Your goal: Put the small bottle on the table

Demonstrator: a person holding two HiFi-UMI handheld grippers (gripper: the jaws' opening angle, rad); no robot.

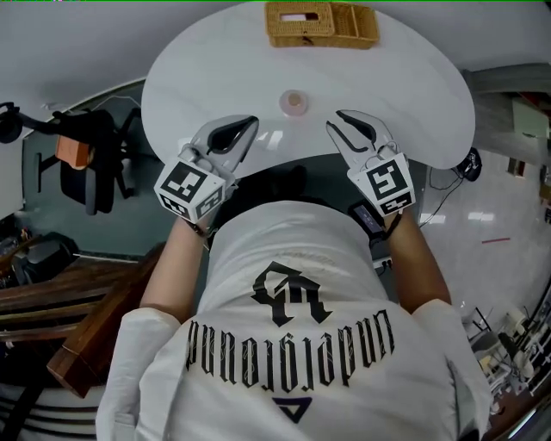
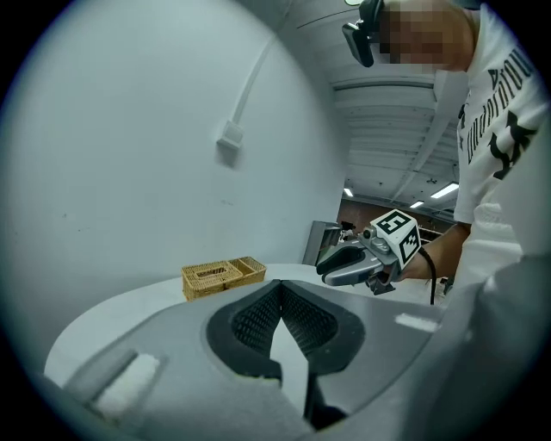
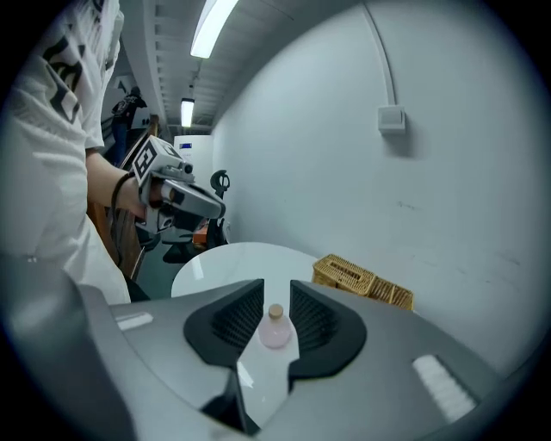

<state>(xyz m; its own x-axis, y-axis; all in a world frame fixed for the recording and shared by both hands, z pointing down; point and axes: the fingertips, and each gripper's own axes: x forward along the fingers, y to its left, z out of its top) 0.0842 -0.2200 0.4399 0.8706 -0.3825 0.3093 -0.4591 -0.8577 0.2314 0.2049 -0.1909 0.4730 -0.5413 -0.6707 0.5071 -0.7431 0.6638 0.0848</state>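
The small bottle [image 1: 294, 102], pale pink with a tan stopper, stands upright on the round white desk [image 1: 413, 95], near its middle and touched by nothing. The wicker basket [image 1: 318, 23] sits at the desk's far edge, well apart from the bottle. The left gripper [image 1: 250, 122] is over the near edge of the desk, left of the bottle. Its fingers [image 2: 258, 323] meet at the tips with nothing between them. The right gripper [image 1: 336, 121] is over the near edge to the bottle's right, and its fingers [image 3: 314, 319] stand a narrow way apart, holding nothing. In the right gripper view the bottle [image 3: 275, 329] shows through that gap, but the head view puts it on the desk beyond the fingertips and a little to their left, clear of both pads. Both grippers point toward the far side of the desk, each with its marker cube [image 1: 191, 185] at the near end, close to the person's white printed shirt [image 1: 293, 344]. In the left gripper view the basket [image 2: 222, 276] lies far off on the left, and the right gripper [image 2: 322, 269] is raised at the right.
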